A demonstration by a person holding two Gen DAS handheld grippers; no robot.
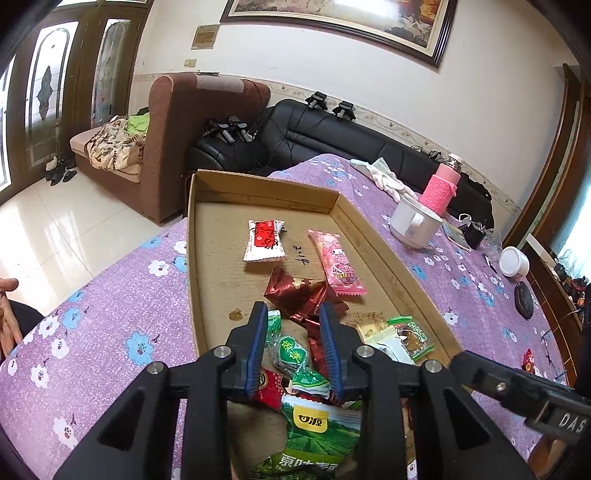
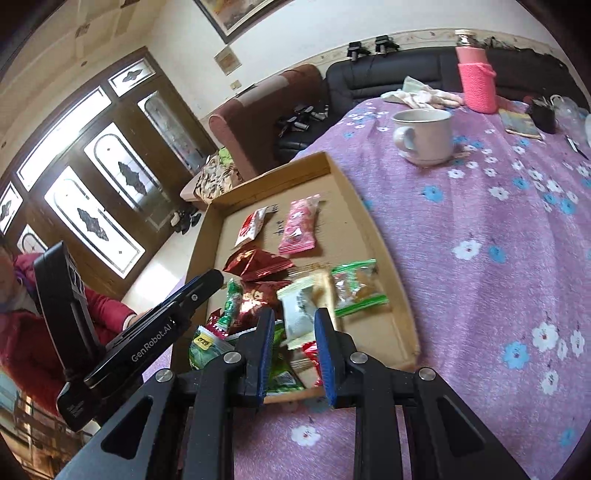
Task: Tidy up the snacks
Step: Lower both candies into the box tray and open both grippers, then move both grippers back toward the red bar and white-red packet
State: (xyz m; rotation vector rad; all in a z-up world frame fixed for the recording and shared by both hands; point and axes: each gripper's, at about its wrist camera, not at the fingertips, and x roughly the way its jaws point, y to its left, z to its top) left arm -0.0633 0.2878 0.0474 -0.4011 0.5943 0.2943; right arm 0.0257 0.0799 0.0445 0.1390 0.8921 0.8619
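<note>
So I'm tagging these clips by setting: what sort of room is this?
Most likely a home living room: a black leather sofa, a brown armchair and a framed picture on the wall, with a flowered purple tablecloth under the cardboard tray.

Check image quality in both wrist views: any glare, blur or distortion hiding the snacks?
Left wrist view: sharp, strong fisheye bending of the cardboard tray; glare only on the floor tiles. Right wrist view: bright glass doors, picture tilted, snacks still readable, pink wrapper clear.
</note>
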